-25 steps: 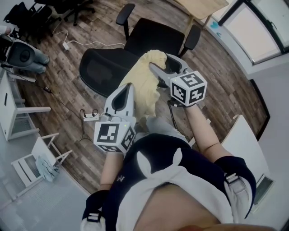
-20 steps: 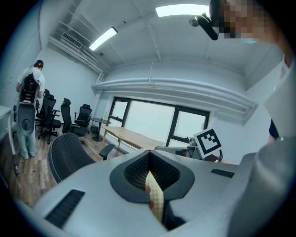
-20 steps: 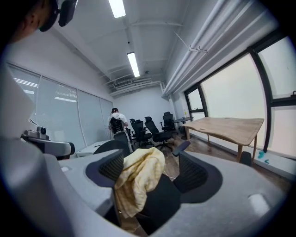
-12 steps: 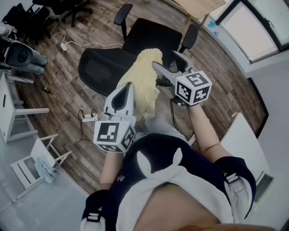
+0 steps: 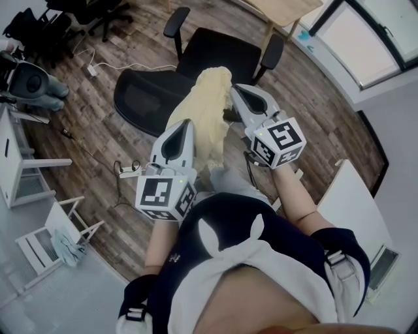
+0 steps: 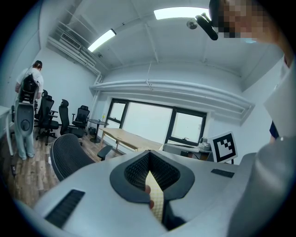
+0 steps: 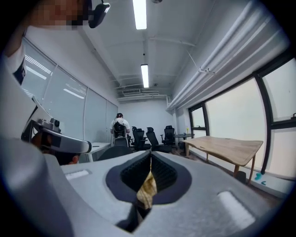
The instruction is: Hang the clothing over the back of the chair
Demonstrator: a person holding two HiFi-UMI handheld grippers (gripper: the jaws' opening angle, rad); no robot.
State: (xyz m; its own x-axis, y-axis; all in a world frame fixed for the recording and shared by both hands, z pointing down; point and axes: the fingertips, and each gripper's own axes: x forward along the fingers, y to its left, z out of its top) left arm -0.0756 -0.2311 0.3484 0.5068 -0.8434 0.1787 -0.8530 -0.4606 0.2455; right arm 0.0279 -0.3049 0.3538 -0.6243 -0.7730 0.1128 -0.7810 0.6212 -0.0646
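A pale yellow garment [image 5: 204,107] hangs bunched between my two grippers, above the black office chair [image 5: 219,55], whose mesh backrest [image 5: 140,98] faces me. My left gripper [image 5: 185,124] holds the garment's lower left edge; in the left gripper view a yellow fold [image 6: 156,196] is pinched between the shut jaws [image 6: 149,156]. My right gripper [image 5: 236,89] is at the garment's upper right, its jaws shut [image 7: 150,156] on a crumpled yellow bit of cloth [image 7: 147,192].
A power strip with cables [image 5: 130,168] lies on the wood floor to the left. White shelving [image 5: 49,238] stands at the lower left, a wooden table [image 5: 287,10] beyond the chair, more office chairs [image 5: 78,13] at the far left, a white desk [image 5: 346,202] at the right.
The right gripper's jaws opened wide, then shut on the garment farther up and to the left. The cloth bunched upward toward the chair. The left gripper stayed put.
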